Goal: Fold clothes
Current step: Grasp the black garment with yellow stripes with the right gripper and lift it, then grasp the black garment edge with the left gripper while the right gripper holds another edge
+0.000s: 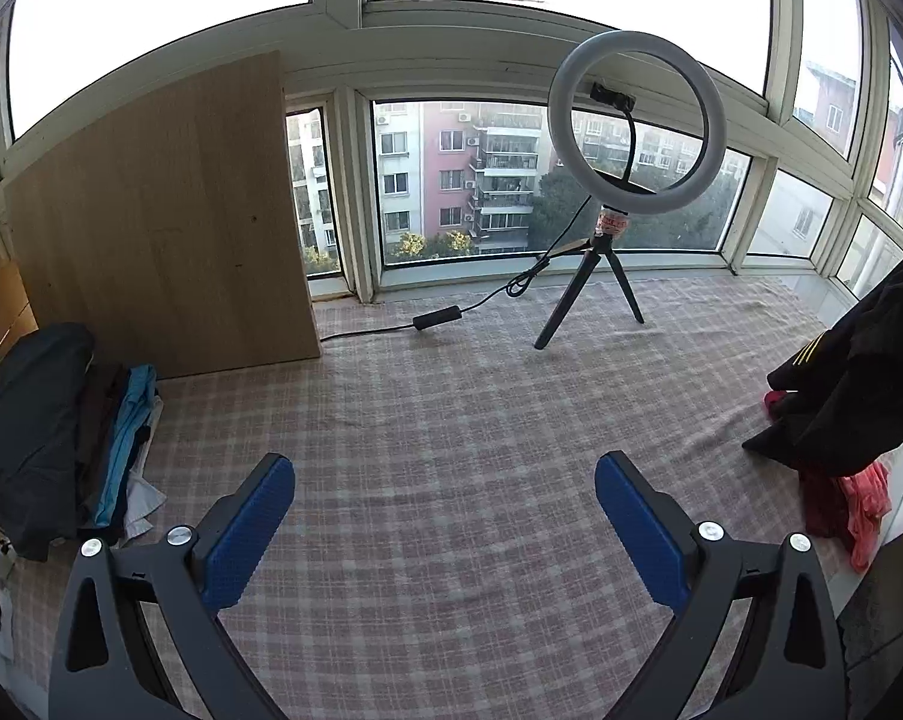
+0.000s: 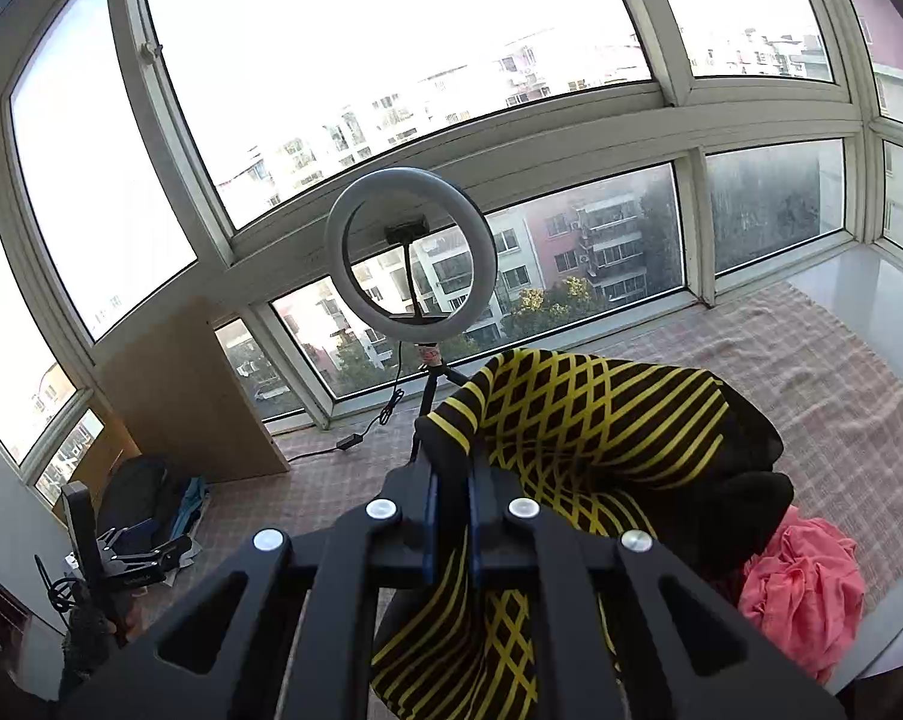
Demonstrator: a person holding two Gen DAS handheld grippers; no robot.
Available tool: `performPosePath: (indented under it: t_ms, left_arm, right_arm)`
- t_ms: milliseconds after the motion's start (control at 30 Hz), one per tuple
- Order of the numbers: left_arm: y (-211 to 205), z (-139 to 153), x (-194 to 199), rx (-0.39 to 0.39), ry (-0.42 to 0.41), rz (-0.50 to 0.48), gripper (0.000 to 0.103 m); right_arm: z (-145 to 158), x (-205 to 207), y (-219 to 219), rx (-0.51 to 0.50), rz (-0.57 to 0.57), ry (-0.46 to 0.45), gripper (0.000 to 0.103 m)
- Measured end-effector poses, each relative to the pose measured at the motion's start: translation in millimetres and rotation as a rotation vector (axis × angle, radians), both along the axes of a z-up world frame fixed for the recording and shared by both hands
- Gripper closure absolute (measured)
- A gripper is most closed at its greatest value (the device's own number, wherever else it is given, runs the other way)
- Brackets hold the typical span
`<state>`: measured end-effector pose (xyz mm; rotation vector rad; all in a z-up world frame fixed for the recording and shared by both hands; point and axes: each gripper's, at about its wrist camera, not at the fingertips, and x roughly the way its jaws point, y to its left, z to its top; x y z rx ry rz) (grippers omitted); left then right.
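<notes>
You are working in a glazed corner with apartment blocks outside the panes; a pink-and-white checked cloth (image 1: 451,420) covers the whole work surface, and everything below is placed against the ring light (image 1: 636,120) that stands on its small tripod at the far side of that cloth; to the left of the ring light a tall wooden board (image 1: 163,222) leans upright by the window, and in front of the board's foot lies a stack of folded clothes (image 1: 61,444), dark on the outside with a blue layer showing; to the right of the ring light and nearer to you, a black-and-yellow patterned garment (image 2: 595,420) hangs lifted above the cloth, its edge pinched between the pressed-together fingers of your right gripper (image 2: 451,480); under and just right of that garment sits a crumpled pink garment (image 2: 805,576) on the cloth; your left gripper (image 1: 445,534) hovers over bare checked cloth straight in front of the ring light, its blue-padded fingers (image 1: 247,534) spread wide and holding nothing; a black cable with an inline switch (image 1: 436,317) trails from the ring light's base toward the board.
</notes>
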<state>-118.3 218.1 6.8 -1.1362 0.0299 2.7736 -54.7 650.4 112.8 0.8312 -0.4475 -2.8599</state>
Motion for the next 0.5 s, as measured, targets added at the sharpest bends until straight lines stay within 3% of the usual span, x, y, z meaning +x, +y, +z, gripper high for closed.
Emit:
performPosePath:
  t_ms: [100,200,267,300,333,433,467,500]
  left_arm:
    - [-33,7,9,-0.003,0.024,0.04,0.002]
    - [-67,8,12,-0.012,0.029,0.085,0.002]
    - [-90,5,10,-0.02,0.02,0.111,0.002]
    - [-98,1,8,-0.032,0.007,0.112,0.002]
    - [-106,-3,6,-0.043,-0.005,0.112,0.002]
    - [-116,-27,0,-0.069,-0.064,0.053,0.002]
    - [-116,-37,-4,-0.07,-0.093,0.018,0.002]
    - [-115,-49,-9,-0.075,-0.121,-0.016,0.002]
  right_arm:
    - [-1,-30,-66,-0.019,0.138,-0.015,0.096]
    - [-31,-84,-141,-0.078,0.272,-0.082,0.095]
    - [-60,-129,-192,-0.122,0.384,-0.163,0.08]
    - [-81,-150,-217,-0.079,0.411,-0.242,0.075]
    - [-98,-162,-229,-0.03,0.377,-0.312,0.075]
    - [-143,-157,-200,0.039,0.309,-0.404,0.072]
    - [-157,-155,-190,0.062,0.285,-0.434,0.067]
    - [-172,-154,-180,0.085,0.262,-0.464,0.054]
